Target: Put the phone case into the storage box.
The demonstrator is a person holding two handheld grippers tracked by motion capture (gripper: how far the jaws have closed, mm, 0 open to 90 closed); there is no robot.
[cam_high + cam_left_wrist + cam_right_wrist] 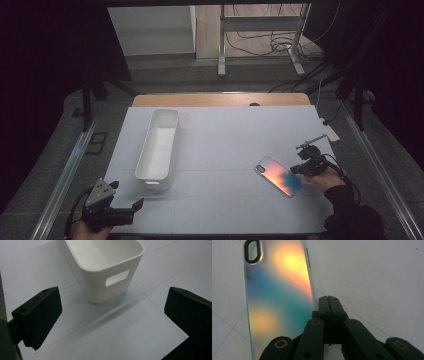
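A phone case (pixel 279 175) with a rainbow sheen lies flat on the right part of the pale mat, camera cutout toward the left. My right gripper (pixel 296 170) is shut, nothing between its jaws, at the case's right long edge. In the right gripper view the closed tips (pixel 329 301) sit right beside the edge of the case (pixel 279 297); I cannot tell whether they touch it. An empty white bin (pixel 160 145) stands lengthwise on the left. My left gripper (pixel 129 195) is open near the front left corner, with the bin's handle end (pixel 107 277) ahead of its spread jaws (pixel 112 315).
The pale mat (pixel 220 150) covers most of the table; a strip of wood (pixel 220 99) shows at the back. A small white block (pixel 330 134) with a cable lies at the mat's right edge. Beyond the table are metal stand legs (pixel 221 60) and floor cables.
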